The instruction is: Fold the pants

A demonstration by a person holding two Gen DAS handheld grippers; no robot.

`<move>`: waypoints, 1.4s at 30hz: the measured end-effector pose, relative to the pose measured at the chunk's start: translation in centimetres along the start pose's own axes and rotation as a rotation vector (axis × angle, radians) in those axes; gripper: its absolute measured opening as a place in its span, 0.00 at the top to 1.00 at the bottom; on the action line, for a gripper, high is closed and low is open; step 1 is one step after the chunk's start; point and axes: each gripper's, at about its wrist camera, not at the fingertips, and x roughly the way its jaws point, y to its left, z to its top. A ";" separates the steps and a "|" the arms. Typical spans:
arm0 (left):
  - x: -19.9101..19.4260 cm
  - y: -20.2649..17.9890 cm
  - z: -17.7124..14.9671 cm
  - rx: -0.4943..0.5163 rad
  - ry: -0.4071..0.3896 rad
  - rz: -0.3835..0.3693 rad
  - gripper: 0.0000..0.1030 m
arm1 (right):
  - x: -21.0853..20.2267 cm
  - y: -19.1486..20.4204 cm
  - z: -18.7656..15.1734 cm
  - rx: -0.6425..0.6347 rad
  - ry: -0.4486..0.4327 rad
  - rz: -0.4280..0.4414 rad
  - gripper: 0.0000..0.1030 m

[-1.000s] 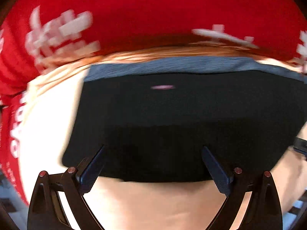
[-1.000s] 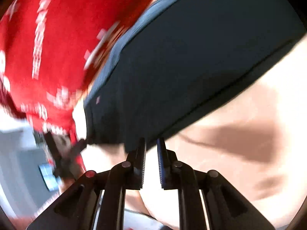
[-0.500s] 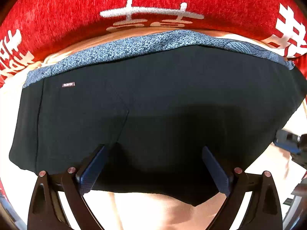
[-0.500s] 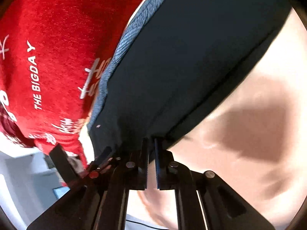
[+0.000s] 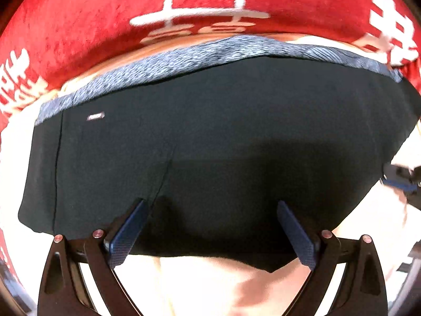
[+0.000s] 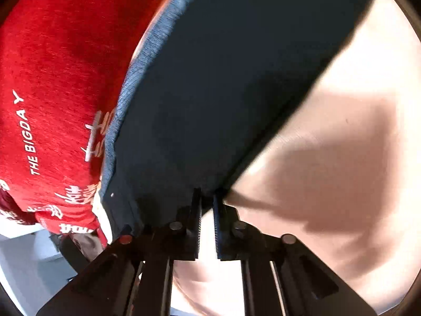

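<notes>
Folding is partway: left gripper (image 5: pixel 210 226) jaws wide over the pants (image 5: pixel 223 144); right gripper (image 6: pixel 207 210) jaws narrow at the hem, grip uncertain; next, pinch the six-o'clock edge.

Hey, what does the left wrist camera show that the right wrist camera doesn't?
Only the left wrist view shows the left gripper spread wide over the pants, their full waistband and a small label. Only the right wrist view shows the right gripper, its fingers nearly shut at the pants' edge, and the words THE BIGDAY. Both show the dark pants, the red cloth and the pale surface.
</notes>
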 end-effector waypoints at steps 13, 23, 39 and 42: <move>0.7 -0.7 1.7 0.001 0.035 -0.037 0.04 | -2.8 3.1 2.5 -0.328 -0.058 -0.279 0.82; 0.9 -1.9 10.4 -0.077 -0.164 0.062 0.04 | 0.7 13.0 5.5 -0.665 -0.108 -0.288 0.76; 0.2 9.9 5.9 -0.153 -0.096 0.253 0.04 | 1.8 14.3 8.1 -0.537 -0.148 -0.350 0.73; -0.1 13.5 1.4 -0.193 -0.041 0.321 0.04 | 2.3 14.7 3.4 -0.608 -0.080 -0.332 0.61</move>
